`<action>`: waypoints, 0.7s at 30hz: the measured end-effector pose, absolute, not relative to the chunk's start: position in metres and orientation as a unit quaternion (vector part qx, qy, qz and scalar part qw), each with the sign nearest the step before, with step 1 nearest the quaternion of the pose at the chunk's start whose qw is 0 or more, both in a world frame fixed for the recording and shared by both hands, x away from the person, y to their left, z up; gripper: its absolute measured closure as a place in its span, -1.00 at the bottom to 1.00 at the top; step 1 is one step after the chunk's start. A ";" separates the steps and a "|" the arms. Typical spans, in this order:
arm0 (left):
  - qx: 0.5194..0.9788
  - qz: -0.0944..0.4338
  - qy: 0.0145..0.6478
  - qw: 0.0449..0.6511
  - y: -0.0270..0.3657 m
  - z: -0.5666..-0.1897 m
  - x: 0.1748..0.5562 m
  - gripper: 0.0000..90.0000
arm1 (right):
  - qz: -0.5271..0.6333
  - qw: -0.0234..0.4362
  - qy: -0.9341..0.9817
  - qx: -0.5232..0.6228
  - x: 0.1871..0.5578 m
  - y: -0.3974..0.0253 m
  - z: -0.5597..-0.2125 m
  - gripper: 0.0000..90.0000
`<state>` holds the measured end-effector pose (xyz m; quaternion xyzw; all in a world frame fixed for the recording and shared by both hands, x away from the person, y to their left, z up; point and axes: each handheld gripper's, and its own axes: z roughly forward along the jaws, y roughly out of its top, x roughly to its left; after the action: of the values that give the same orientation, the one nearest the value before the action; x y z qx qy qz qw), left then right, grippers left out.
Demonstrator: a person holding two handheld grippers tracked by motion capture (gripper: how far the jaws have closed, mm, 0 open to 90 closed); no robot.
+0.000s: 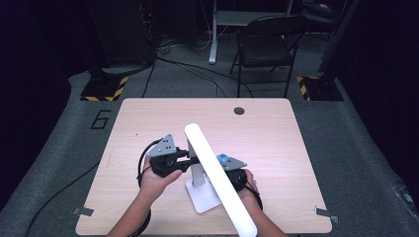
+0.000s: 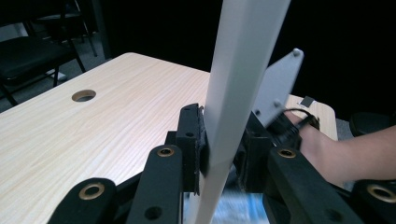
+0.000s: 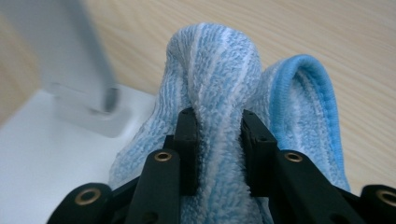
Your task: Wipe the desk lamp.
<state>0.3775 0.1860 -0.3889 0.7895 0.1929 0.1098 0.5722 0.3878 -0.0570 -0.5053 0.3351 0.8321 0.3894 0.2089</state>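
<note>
A white desk lamp stands on its flat base near the table's front middle, its long bar head slanting toward the person. My left gripper is shut on the lamp's white upright; in the high view the left gripper reaches it from the left. My right gripper is shut on a bunched blue and white striped cloth, just beside the lamp base. A bit of the blue cloth peeks out right of the lamp bar, which hides most of the right gripper.
The wooden table has a round cable hole at its far side. A black folding chair and floor cables lie beyond it. The left, right and far parts of the tabletop are bare wood.
</note>
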 end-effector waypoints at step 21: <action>0.789 0.109 0.195 0.572 0.186 -0.389 0.379 0.65 | 0.429 0.159 0.807 0.374 0.388 -0.071 -0.489 0.50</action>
<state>0.3791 0.1860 -0.3892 0.7888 0.1954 0.1095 0.5725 0.3881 -0.0706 -0.4886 0.3744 0.8067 0.4287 0.1587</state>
